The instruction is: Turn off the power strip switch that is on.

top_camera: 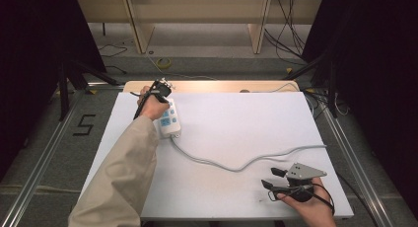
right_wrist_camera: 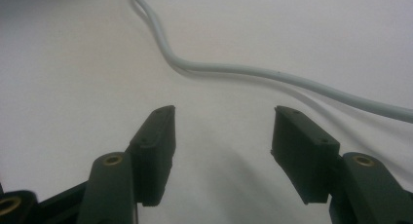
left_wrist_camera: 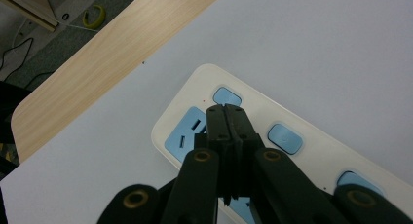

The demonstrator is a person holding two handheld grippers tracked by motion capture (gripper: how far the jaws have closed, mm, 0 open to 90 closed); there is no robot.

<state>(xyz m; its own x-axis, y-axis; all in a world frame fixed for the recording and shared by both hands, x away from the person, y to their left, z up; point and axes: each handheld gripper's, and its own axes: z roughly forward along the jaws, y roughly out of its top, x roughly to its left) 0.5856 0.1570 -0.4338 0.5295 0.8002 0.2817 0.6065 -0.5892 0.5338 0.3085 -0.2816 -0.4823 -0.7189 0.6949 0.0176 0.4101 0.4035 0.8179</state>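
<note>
A white power strip (top_camera: 170, 122) with blue sockets and blue buttons lies at the left of the white board (top_camera: 236, 123). Its grey cable (top_camera: 236, 167) snakes across the board to the right. My left gripper (left_wrist_camera: 225, 108) is shut with nothing between its pads; its tips rest at a small blue button (left_wrist_camera: 227, 95) near the end of the strip (left_wrist_camera: 195, 83). In the high view the left gripper (top_camera: 158, 91) stands over the strip's far end. My right gripper (top_camera: 272, 178) rests at the front right, open and empty. The cable (right_wrist_camera: 234, 70) runs past beyond the right gripper (right_wrist_camera: 221, 119).
The board lies on a wooden table (top_camera: 212, 85) whose edge (left_wrist_camera: 87, 73) shows beyond it. A yellow ring (top_camera: 164, 63) and loose cables lie on the floor behind. Wooden frame legs (top_camera: 140, 29) stand farther back. Metal rails run along both sides.
</note>
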